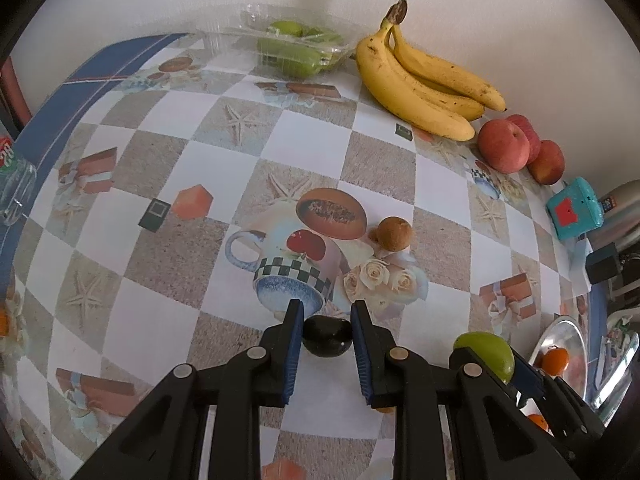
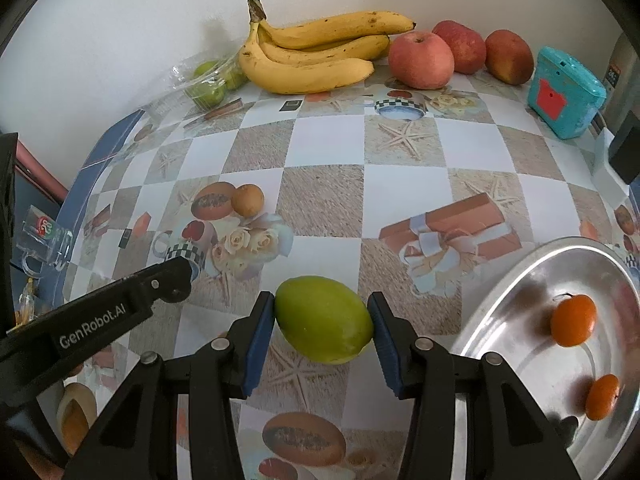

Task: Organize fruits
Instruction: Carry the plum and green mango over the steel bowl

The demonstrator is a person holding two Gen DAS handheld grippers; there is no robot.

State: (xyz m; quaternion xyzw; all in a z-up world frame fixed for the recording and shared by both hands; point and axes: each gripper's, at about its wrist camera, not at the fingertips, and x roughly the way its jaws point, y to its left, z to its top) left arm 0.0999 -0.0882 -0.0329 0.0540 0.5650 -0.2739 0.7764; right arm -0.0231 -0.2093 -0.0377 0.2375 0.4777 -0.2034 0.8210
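A small dark round fruit (image 1: 327, 340) sits between the blue pads of my left gripper (image 1: 327, 312), which is shut on it just over the tablecloth. My right gripper (image 2: 322, 302) is shut on a green oval fruit (image 2: 324, 320); both pads press its sides. In the left wrist view that green fruit (image 1: 486, 350) shows at the lower right, close beside the left gripper. The left gripper's black finger (image 2: 172, 280) reaches in from the left of the right wrist view. A silver plate (image 2: 500, 312) to the right holds two oranges (image 2: 573, 320).
A bunch of bananas (image 2: 316, 56) and three red apples (image 2: 422, 60) lie along the back wall. A clear plastic box of green fruits (image 1: 296, 48) stands at the back left. A teal box (image 2: 564, 92) is at the back right, a glass mug (image 2: 44, 236) at the left edge.
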